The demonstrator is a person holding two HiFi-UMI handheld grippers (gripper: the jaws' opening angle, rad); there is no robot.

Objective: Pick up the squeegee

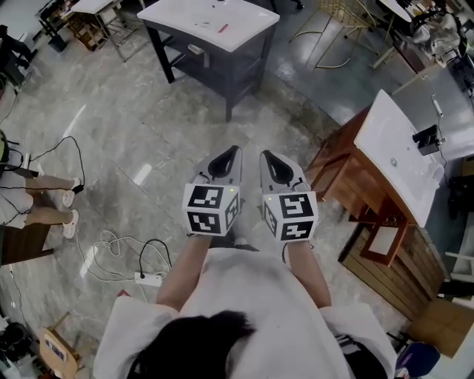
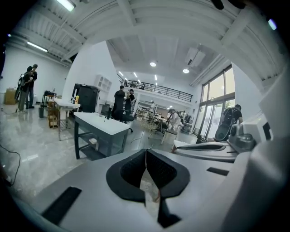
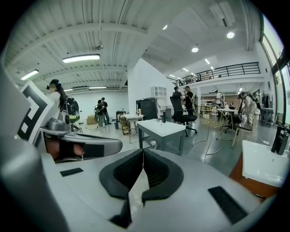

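Head view: person's dark hair and white shirt sit nearest, both forearms stretched out over the grey floor. Left gripper and right gripper are side by side, just apart, tips toward the white tabletop.
Left gripper view: jaws clenched, pads meeting, nothing between.
Right gripper view: same, clenched and empty; white basin at right.
Squeegee: can't make it out in any view.

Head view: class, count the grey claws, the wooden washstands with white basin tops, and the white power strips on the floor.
Grey claws: 2, left claw and right claw
Wooden washstand with white basin top: 1
White power strip: 1
Total: 4
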